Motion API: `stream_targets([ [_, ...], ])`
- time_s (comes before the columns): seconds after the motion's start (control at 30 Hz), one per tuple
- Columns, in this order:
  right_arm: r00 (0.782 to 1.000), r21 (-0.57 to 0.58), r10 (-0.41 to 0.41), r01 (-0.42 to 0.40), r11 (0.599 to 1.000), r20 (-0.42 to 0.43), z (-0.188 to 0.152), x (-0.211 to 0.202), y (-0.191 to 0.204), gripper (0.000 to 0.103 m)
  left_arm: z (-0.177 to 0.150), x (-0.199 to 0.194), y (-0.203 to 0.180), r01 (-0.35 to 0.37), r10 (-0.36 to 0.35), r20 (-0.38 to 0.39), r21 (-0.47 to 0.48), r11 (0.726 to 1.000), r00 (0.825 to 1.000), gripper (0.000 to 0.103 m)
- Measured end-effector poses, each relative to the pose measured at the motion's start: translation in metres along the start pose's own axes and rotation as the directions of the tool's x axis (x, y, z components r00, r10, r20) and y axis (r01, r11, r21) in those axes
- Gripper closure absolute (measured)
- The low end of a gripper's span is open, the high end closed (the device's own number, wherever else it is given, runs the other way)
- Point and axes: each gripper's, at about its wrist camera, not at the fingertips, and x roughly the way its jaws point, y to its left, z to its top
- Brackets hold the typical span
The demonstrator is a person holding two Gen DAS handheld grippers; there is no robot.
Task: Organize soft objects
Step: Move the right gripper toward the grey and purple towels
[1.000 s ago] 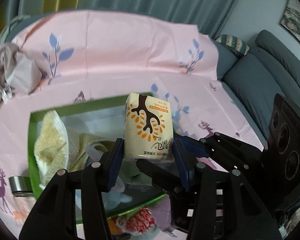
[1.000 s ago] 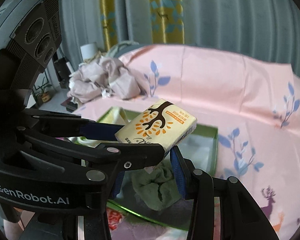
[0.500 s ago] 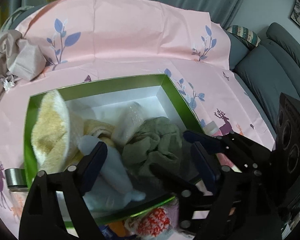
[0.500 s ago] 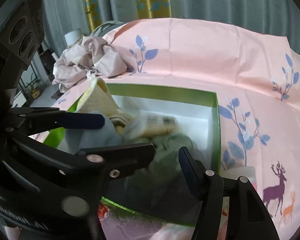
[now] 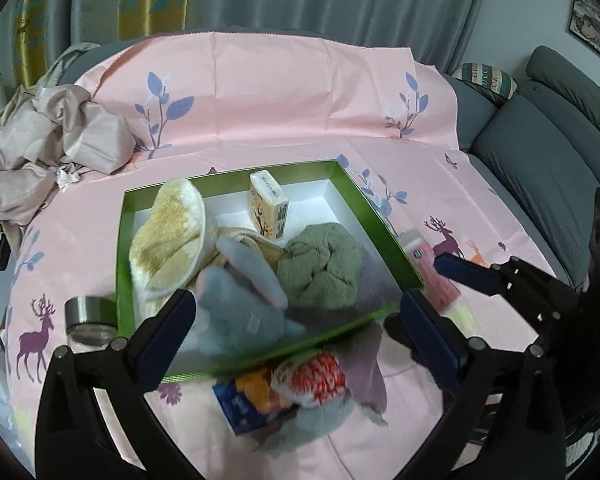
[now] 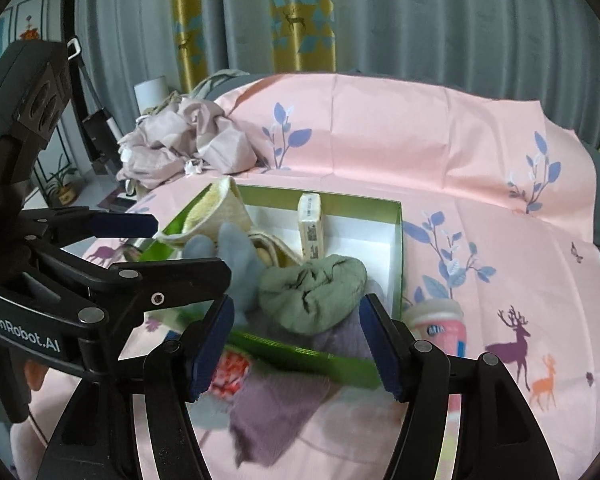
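Note:
A green box [image 5: 228, 181] with a white inside lies on the pink cloth. In it the tissue pack [image 5: 268, 210] stands on edge near the far wall, free of both grippers. Around it lie a cream plush [image 5: 168, 236], a blue-grey plush [image 5: 236, 300] and a green towel [image 5: 320, 268]. My left gripper [image 5: 296, 300] hangs over the box's near edge, its jaws opening wide with nothing held. My right gripper [image 6: 296, 340] is open over the near rim, with the green towel [image 6: 312, 292] beyond its fingers. The pack [image 6: 310, 224] shows upright there too.
In front of the box lie a red-and-white soft thing [image 5: 316, 376], a purple cloth [image 6: 276, 412] and a blue-orange packet [image 5: 248, 400]. A pink bottle [image 5: 432, 276] lies right of the box and a steel-capped jar [image 5: 88, 316] stands left. Crumpled beige fabric [image 5: 48, 144] sits far left, a grey sofa [image 5: 540, 160] right.
Both grippers held the tissue pack above the box; they let go and it now stands inside the box. Both have opened and drawn back toward the near side.

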Motion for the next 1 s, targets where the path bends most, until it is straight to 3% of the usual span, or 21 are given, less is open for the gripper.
stream_targets([
  [0.27,1.0,0.014,0.005,-0.006,1.0,0.005,-0.022,-0.031,0.009,0.037,-0.034,-0.027,-0.014,-0.008,0.008,0.014,0.035,0.999,1.0,0.001],
  [0.67,1.0,0.011,-0.003,0.003,1.0,-0.01,-0.049,-0.055,0.014,0.037,-0.072,-0.049,-0.017,0.006,-0.006,0.005,-0.026,1.0,1.0,0.001],
  [0.9,0.998,0.07,0.019,-0.015,0.997,-0.056,-0.074,-0.05,0.004,0.037,-0.101,-0.048,-0.003,-0.05,0.05,-0.002,-0.075,0.996,0.999,0.001],
  [1.0,0.994,0.123,0.051,-0.039,0.992,-0.096,-0.088,-0.039,-0.005,0.037,-0.114,-0.038,0.006,-0.036,0.032,-0.046,-0.101,0.994,0.998,0.001],
])
